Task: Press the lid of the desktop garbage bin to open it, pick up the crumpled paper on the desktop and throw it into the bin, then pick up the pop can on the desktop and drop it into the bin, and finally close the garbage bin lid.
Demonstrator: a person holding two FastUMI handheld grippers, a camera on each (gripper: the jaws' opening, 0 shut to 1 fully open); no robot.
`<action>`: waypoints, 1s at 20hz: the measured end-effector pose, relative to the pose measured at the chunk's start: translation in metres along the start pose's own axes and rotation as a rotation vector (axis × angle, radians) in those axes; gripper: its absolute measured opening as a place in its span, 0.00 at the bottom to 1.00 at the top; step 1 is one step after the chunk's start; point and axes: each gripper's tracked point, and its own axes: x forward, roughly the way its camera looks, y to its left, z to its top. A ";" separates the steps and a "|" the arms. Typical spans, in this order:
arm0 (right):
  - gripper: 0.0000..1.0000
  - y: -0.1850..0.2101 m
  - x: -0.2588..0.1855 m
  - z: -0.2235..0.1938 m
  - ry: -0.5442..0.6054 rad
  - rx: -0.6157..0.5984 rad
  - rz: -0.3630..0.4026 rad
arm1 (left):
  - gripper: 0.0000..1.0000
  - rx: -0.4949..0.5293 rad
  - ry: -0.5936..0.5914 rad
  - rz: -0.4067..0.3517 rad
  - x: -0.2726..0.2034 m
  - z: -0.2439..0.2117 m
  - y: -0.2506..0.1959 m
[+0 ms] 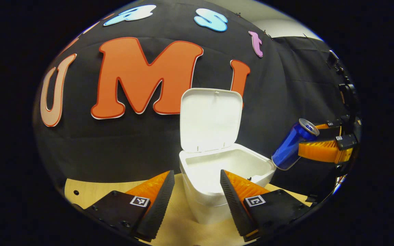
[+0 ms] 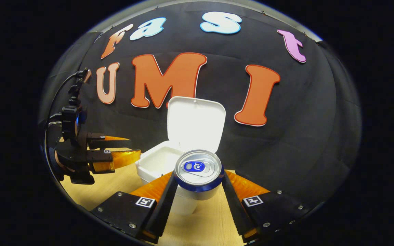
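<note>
Clamped between the right claw's point(image 2: 198, 186) fingers, the blue aluminium pop can point(image 2: 198, 171) hung tilted, just right of the open white plastic bin point(image 1: 227, 171), while the left claw point(image 1: 197, 191) stood wide and empty before it

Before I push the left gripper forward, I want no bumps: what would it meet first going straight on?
Most likely the bin. The left gripper points at its front wall and open mouth, fingers open to either side. Behind stands the raised lid. Depth is hard to judge.
</note>
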 end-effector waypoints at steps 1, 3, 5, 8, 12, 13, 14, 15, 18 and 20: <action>0.78 0.000 0.003 0.004 -0.011 -0.003 0.004 | 0.85 0.009 0.001 0.013 -0.006 -0.002 0.004; 0.78 0.003 0.010 0.013 -0.033 -0.002 0.019 | 0.85 0.023 0.003 0.038 -0.018 -0.004 0.011; 0.78 0.008 0.021 0.017 -0.048 -0.002 0.031 | 0.86 0.019 0.007 0.062 -0.031 -0.010 0.018; 0.78 0.014 0.039 0.014 -0.049 -0.012 0.049 | 0.86 0.029 0.011 0.100 -0.048 -0.017 0.029; 0.78 0.026 0.059 0.009 -0.039 -0.014 0.079 | 0.85 0.033 0.022 0.150 -0.066 -0.027 0.041; 0.78 0.029 0.064 0.008 -0.038 -0.012 0.088 | 0.85 0.029 0.026 0.161 -0.071 -0.029 0.044; 0.78 0.032 0.068 0.006 -0.037 -0.009 0.094 | 0.85 0.025 0.032 0.173 -0.075 -0.030 0.046; 0.78 0.036 0.073 0.007 -0.039 -0.005 0.100 | 0.85 0.024 0.035 0.187 -0.080 -0.033 0.049; 0.78 0.050 0.086 0.007 -0.041 0.001 0.121 | 0.85 0.025 0.044 0.224 -0.092 -0.035 0.058; 0.78 0.059 0.094 0.003 -0.034 0.001 0.140 | 0.86 0.028 0.052 0.246 -0.102 -0.037 0.063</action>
